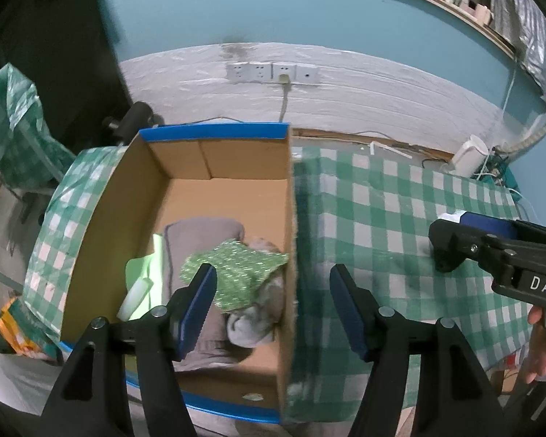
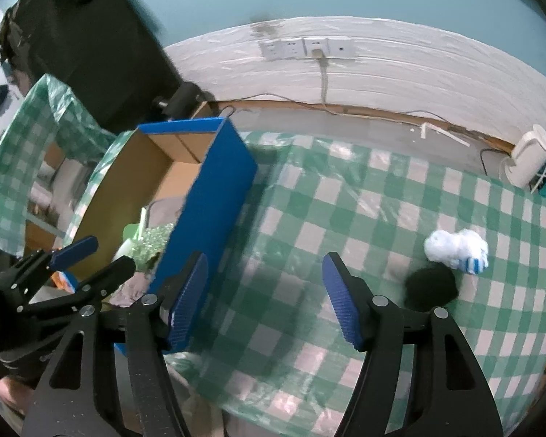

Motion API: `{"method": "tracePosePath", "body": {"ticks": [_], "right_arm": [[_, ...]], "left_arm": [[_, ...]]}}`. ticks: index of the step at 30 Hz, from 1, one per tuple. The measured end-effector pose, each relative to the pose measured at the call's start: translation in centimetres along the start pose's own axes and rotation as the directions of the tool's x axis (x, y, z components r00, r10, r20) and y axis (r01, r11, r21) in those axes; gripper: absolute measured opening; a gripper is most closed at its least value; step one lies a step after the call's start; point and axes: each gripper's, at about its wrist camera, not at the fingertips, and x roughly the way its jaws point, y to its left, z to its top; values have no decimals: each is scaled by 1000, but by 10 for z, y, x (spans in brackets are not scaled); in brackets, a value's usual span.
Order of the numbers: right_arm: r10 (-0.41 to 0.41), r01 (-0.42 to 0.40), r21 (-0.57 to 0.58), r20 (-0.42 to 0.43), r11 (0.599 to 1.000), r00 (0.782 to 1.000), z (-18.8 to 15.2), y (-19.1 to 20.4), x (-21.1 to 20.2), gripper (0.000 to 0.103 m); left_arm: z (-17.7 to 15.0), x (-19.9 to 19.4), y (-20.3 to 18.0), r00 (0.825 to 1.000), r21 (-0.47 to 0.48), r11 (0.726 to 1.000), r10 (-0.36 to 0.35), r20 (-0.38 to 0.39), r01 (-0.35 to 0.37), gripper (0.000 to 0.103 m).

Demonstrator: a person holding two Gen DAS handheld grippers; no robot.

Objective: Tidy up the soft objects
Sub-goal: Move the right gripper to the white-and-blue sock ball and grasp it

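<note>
- Over the open cardboard box (image 1: 214, 196), the left gripper (image 1: 273, 306) hangs with its blue-padded fingers spread wide and nothing between them; one finger sits above the box interior, the other above the tablecloth outside the box wall.
- Inside the box lie a grey folded cloth (image 1: 200, 233), a green patterned cloth (image 1: 236, 273) on top of it, a pale grey-white soft bundle (image 1: 254, 324) against the right wall, and a light green item (image 1: 142, 273) by the left wall.
- On the green-checked tablecloth (image 2: 345, 200), well to the right of the box, a fluffy white soft toy with a blue-striped end (image 2: 457, 249) touches a black fuzzy ball (image 2: 431, 287).
- The right gripper (image 2: 265, 302) is held above bare tablecloth, its tongs apart and empty, near the box's blue outer wall (image 2: 207, 225).
- Motion blur softens the cloth beneath it, so its height is hard to judge.
- A white wall socket strip (image 1: 273, 72) sits behind the table.
</note>
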Motion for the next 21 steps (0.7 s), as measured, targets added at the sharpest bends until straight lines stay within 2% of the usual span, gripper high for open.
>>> {"method": "tracePosePath", "body": {"ticks": [10,21], "right_arm": [[-10,8,86,27,996,1000,-16,-48,-23,70],[-102,100,184,2,978,995,-29,-116,-35,71]], "left_arm": [[1,3,-42,1000,81,997,-3,-11,4,66],[6,20,-84,999,147,989,-15,-47,21,72]]}}
